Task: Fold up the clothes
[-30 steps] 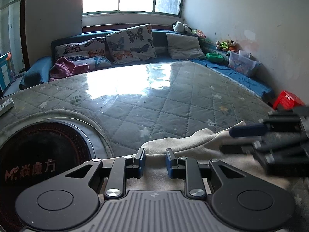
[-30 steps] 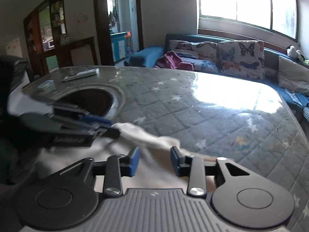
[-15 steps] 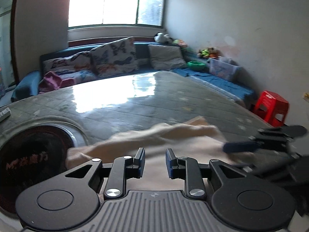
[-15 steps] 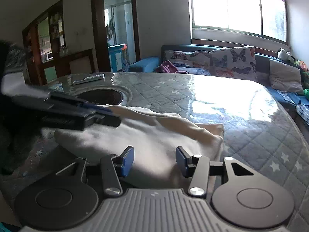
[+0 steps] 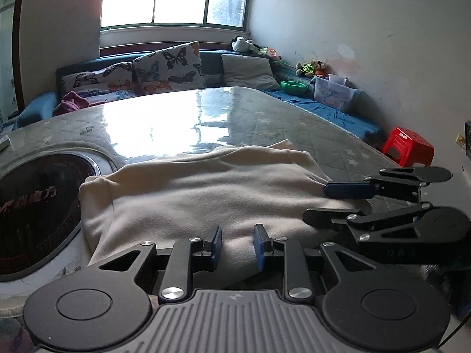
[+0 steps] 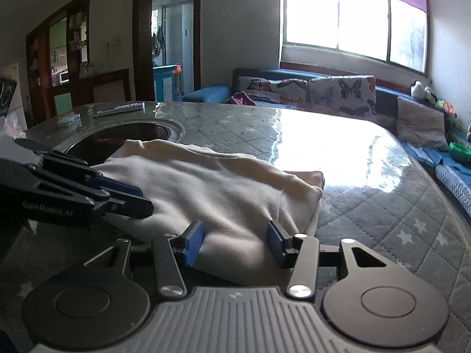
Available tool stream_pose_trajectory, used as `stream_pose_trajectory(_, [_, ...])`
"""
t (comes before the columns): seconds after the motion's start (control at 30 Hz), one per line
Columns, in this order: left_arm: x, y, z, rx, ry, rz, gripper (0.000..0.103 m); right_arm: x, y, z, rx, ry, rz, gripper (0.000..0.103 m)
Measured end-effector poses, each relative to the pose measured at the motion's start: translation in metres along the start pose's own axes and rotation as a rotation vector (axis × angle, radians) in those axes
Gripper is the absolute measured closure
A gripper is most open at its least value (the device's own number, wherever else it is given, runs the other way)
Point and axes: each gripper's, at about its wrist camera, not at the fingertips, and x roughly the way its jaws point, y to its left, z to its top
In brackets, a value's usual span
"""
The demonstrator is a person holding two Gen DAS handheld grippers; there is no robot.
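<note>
A cream garment (image 5: 200, 194) lies folded in a thick bundle on the quilted grey table (image 5: 265, 123). It also shows in the right wrist view (image 6: 212, 185). My left gripper (image 5: 237, 245) is open, its blue pads apart, at the garment's near edge with nothing between them. My right gripper (image 6: 232, 241) is open wider, its pads on either side of the garment's near edge without pinching it. In the left wrist view the right gripper (image 5: 338, 203) enters from the right. In the right wrist view the left gripper (image 6: 129, 197) enters from the left.
A round dark induction hob (image 5: 32, 206) is set into the table left of the garment. A remote (image 6: 120, 108) and a small packet (image 6: 69, 119) lie at the far left edge. A sofa with butterfly cushions (image 5: 164, 70) runs behind. A red stool (image 5: 409, 147) stands right.
Both grippers pulled back toward the near edge and let go; the garment now lies flat and folded on the table. The right gripper's jaws opened wider.
</note>
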Motion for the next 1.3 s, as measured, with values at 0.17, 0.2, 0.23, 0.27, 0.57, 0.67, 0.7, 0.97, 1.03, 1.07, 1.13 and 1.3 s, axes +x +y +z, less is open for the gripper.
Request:
stream_pose_trajectory(0.17, [0.000,0.001,-0.002,-0.009,-0.003,-0.002,0.076,-0.004,0.000,0.007,0.016,0.002,0.011,0.055])
stream_pose_trajectory(0.2, [0.000,0.001,-0.003,-0.009,-0.004,-0.001,0.076,-0.005,-0.001,0.010,0.018,-0.002,0.014,0.055])
stream_pose_trajectory(0.23, [-0.001,0.000,-0.003,-0.009,-0.005,-0.001,0.076,-0.003,-0.001,0.011,0.016,0.000,0.014,0.055])
stream_pose_trajectory(0.27, [-0.001,0.000,-0.003,-0.009,-0.005,0.000,0.076,-0.002,-0.001,0.013,0.015,0.002,0.014,0.055])
stream_pose_trajectory(0.57, [-0.001,0.002,-0.002,-0.025,-0.001,-0.009,0.075,0.015,-0.013,0.026,0.030,0.027,0.020,0.054])
stream_pose_trajectory(0.67, [-0.001,0.002,-0.002,-0.029,0.000,-0.009,0.075,0.027,-0.019,0.033,0.039,0.043,0.016,0.054])
stream_pose_trajectory(0.7, [-0.001,0.003,-0.002,-0.029,0.001,-0.010,0.075,0.031,-0.022,0.033,0.041,0.049,0.012,0.054])
stream_pose_trajectory(0.97, [-0.007,0.005,-0.001,-0.037,-0.003,-0.005,0.075,0.051,-0.039,0.039,0.057,0.074,-0.017,0.052])
stream_pose_trajectory(1.03, [-0.009,0.006,-0.001,-0.039,-0.005,-0.001,0.075,0.056,-0.042,0.041,0.055,0.078,-0.026,0.052])
stream_pose_trajectory(1.07, [-0.010,0.006,-0.001,-0.040,-0.007,0.001,0.075,0.058,-0.043,0.041,0.055,0.080,-0.030,0.052])
stream_pose_trajectory(1.13, [-0.012,0.007,-0.001,-0.042,-0.009,0.004,0.073,0.058,-0.043,0.043,0.049,0.078,-0.033,0.049])
stream_pose_trajectory(1.3, [-0.018,0.009,0.000,-0.046,-0.014,0.013,0.066,0.049,-0.035,0.047,0.024,0.055,-0.028,0.037])
